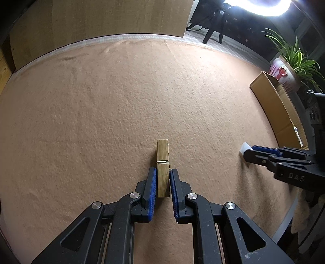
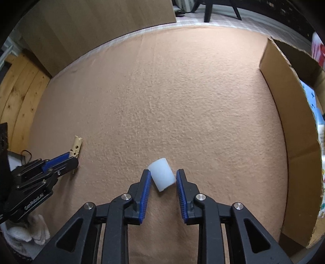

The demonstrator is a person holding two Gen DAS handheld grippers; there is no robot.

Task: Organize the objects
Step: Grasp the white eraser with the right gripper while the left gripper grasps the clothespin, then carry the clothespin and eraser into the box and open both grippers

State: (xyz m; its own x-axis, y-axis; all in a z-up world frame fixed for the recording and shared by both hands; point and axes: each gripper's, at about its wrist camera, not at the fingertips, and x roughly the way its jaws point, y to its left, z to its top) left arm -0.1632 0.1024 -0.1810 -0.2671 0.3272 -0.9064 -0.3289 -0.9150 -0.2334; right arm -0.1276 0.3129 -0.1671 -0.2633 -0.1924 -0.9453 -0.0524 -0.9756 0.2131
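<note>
A tan felt cloth (image 1: 121,101) covers the table. Beyond its far edge stands a pale wooden panel (image 1: 101,18). A bright lamp (image 1: 262,6) glares above the far right corner, near a potted plant (image 1: 292,58). Wooden floorboards (image 2: 18,89) show past the left edge.

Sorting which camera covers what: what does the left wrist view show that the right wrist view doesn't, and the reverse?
Only the left wrist view shows the potted plant and bright lamp. Only the right wrist view shows the wooden floorboards and the box's contents. Both show the left gripper shut on the wooden clothespin, the right gripper around the white cup with a gap at its right pad, the tan cloth and the cardboard box.
</note>
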